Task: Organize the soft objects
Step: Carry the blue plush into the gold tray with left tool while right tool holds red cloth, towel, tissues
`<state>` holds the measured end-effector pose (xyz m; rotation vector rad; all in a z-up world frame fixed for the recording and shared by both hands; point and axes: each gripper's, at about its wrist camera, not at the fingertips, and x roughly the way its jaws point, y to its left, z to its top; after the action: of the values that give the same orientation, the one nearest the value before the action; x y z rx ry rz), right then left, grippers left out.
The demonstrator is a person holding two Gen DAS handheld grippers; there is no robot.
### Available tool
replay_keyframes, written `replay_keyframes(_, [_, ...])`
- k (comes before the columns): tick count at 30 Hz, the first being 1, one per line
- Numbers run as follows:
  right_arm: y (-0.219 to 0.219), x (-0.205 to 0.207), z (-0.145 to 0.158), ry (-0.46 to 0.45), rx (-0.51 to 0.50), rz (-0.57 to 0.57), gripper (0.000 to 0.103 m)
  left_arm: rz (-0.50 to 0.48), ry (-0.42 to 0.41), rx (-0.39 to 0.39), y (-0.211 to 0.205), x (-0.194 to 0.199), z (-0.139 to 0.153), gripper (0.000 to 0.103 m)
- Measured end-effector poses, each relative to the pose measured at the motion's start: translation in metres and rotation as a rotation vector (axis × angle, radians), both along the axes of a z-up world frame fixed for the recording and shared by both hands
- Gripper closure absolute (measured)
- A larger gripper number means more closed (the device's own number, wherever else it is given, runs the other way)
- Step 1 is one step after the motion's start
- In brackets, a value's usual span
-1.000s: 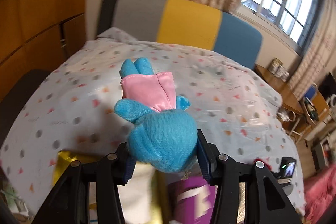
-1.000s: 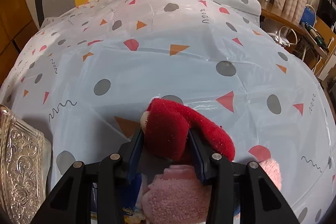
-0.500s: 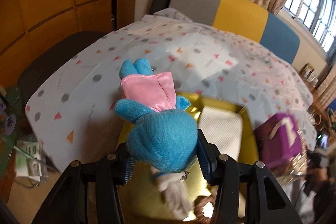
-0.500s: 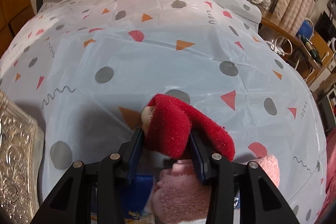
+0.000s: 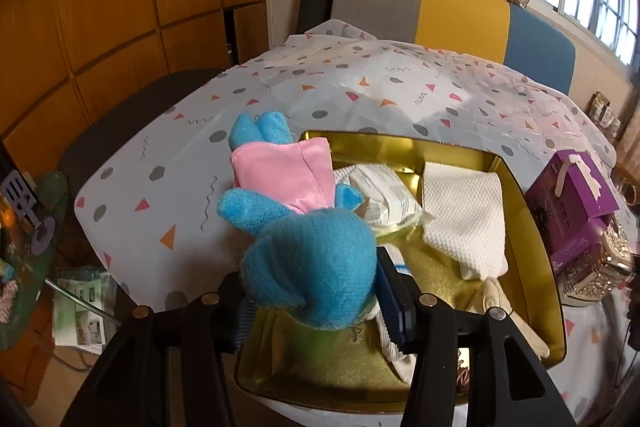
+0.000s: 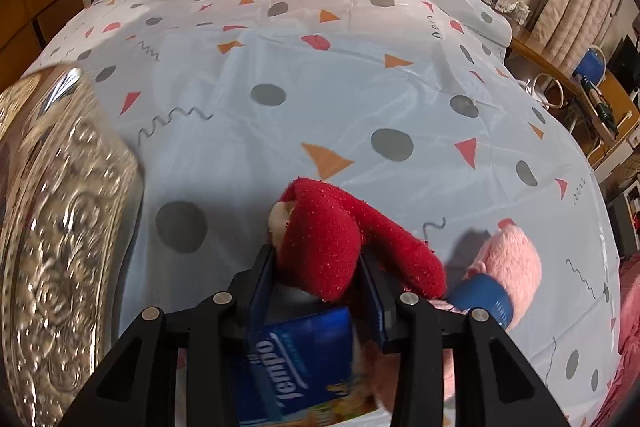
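Note:
My left gripper [image 5: 316,295] is shut on a blue plush toy in a pink dress [image 5: 296,219] and holds it over the near left corner of an open gold tin [image 5: 532,227]. The tin holds a white waffle cloth [image 5: 464,211], a clear packet [image 5: 384,195] and other soft things. My right gripper [image 6: 320,287] is shut on a red plush toy [image 6: 332,247], held above the patterned tablecloth [image 6: 360,87]. A pink plush [image 6: 512,267] with a blue cuff and a blue Tempo tissue pack [image 6: 296,359] lie under and beside it.
A purple gift box [image 5: 572,195] stands right of the tin on an embossed silver tray [image 5: 600,267]. That tray fills the left edge of the right wrist view [image 6: 52,227]. A striped sofa [image 5: 460,15] stands behind the table. Papers [image 5: 80,311] lie on the floor at left.
My left gripper has swung with the blue toy from over the bare tablecloth to above the gold tin. My right gripper has lifted slightly with the red toy, uncovering the tissue pack.

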<state>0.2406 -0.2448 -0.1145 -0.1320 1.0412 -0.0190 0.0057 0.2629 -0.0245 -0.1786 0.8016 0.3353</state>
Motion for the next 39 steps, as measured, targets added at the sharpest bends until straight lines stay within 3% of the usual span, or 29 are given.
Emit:
replay_keyframes(16, [0.014, -0.027, -0.002, -0.037, -0.028, -0.006, 0.062, -0.018, 0.065, -0.077, 0.006, -0.009, -0.035, 0.044])
replay_keyframes(21, [0.011, -0.03, -0.002, -0.059, -0.009, 0.012, 0.062, -0.018, 0.082, -0.099, 0.007, -0.01, -0.042, 0.037])
replay_keyframes(24, [0.009, -0.032, -0.002, -0.072, 0.003, 0.021, 0.062, -0.019, 0.067, -0.114, 0.008, -0.013, -0.04, 0.025])
replay_keyframes(27, [0.01, -0.031, -0.002, -0.071, -0.002, 0.026, 0.062, -0.019, 0.056, -0.111, 0.004, -0.014, -0.036, 0.02])
replay_keyframes(31, [0.01, -0.031, -0.002, -0.071, -0.004, 0.023, 0.062, -0.024, 0.03, -0.111, 0.001, -0.017, -0.026, 0.02])
replay_keyframes(34, [0.01, -0.03, -0.002, -0.07, -0.002, 0.018, 0.062, -0.031, -0.003, -0.067, -0.007, -0.018, -0.014, 0.019])
replay_keyframes(39, [0.01, -0.03, -0.001, -0.069, 0.003, 0.006, 0.062, -0.053, -0.033, -0.037, -0.021, -0.018, 0.005, 0.013])
